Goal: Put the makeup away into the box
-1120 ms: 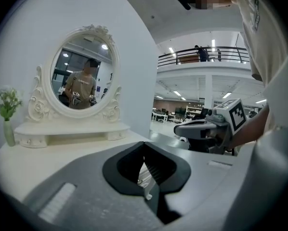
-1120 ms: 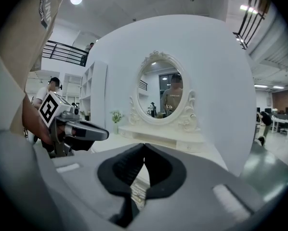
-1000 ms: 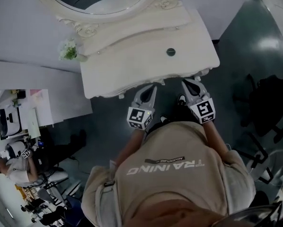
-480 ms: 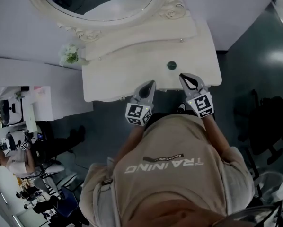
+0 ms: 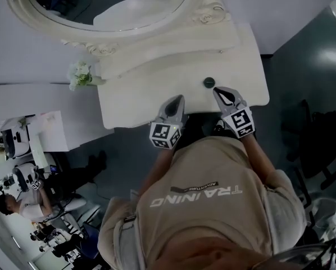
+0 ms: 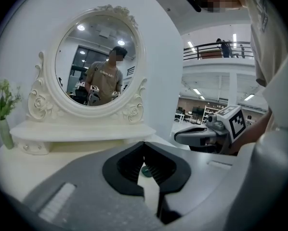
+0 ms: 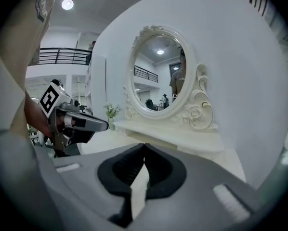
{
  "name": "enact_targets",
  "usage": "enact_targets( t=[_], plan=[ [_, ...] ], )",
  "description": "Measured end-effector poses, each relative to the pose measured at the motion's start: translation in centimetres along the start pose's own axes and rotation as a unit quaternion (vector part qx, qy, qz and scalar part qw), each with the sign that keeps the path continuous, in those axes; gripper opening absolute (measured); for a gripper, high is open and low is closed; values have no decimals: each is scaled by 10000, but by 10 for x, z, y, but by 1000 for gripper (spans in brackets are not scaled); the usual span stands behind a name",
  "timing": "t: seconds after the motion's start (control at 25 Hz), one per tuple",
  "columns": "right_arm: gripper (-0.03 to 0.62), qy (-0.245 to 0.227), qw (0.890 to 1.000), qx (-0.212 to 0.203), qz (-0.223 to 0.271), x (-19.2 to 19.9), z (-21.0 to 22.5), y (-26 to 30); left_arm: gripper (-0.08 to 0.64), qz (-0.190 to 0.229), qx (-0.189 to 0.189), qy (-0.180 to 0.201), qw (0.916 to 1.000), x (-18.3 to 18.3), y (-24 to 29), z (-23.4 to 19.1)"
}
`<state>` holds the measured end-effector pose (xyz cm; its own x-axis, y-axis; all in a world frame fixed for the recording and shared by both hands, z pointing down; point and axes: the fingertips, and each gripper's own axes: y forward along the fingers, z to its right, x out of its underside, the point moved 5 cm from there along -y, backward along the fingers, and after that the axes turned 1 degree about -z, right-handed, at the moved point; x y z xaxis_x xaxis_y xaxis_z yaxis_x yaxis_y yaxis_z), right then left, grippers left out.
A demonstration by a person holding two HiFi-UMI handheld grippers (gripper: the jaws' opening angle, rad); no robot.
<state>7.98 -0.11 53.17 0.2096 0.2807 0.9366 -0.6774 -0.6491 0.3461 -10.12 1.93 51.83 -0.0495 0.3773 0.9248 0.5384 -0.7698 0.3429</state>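
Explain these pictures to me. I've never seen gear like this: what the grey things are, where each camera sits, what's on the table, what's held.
There is no robot here. A person holds a tool in each hand, each ending in a two-jaw claw. The top-down picture comes from a camera on the person's head. It shows the left claw and right claw at the front edge of a white dressing table. The other two pictures come from cameras riding on each tool. The table carries an oval mirror, a small vase of flowers and one small dark round item. Both claws are shut and empty. No box is visible.
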Motion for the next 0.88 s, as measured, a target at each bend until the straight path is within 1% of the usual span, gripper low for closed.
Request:
enact_targets(
  t=[0.12,0.24,0.32,0.44,0.56,0.72,0.88],
  plan=[
    [2,75,9995,289,-97,-14,5,17,6,8,222,-18,9998,-7,8,-22],
    [2,405,9952,790,-415,-25,14,36,6,7,548,136,9984,-18,19,-49],
    [2,508,9917,1044,-549,-30,20,52,6,5,723,243,9971,-23,31,-71],
    [2,567,9881,1295,-607,-40,25,68,6,76,862,292,9958,-31,44,-100],
    [2,669,9841,1539,-574,-49,27,71,6,133,1075,234,9938,-38,56,-111],
    [2,866,9791,1696,-721,-37,24,76,6,62,1349,209,9906,-33,68,-110],
    [2,1051,9770,1597,-943,-17,25,80,6,2,1464,92,9892,-27,79,-100]
  ],
)
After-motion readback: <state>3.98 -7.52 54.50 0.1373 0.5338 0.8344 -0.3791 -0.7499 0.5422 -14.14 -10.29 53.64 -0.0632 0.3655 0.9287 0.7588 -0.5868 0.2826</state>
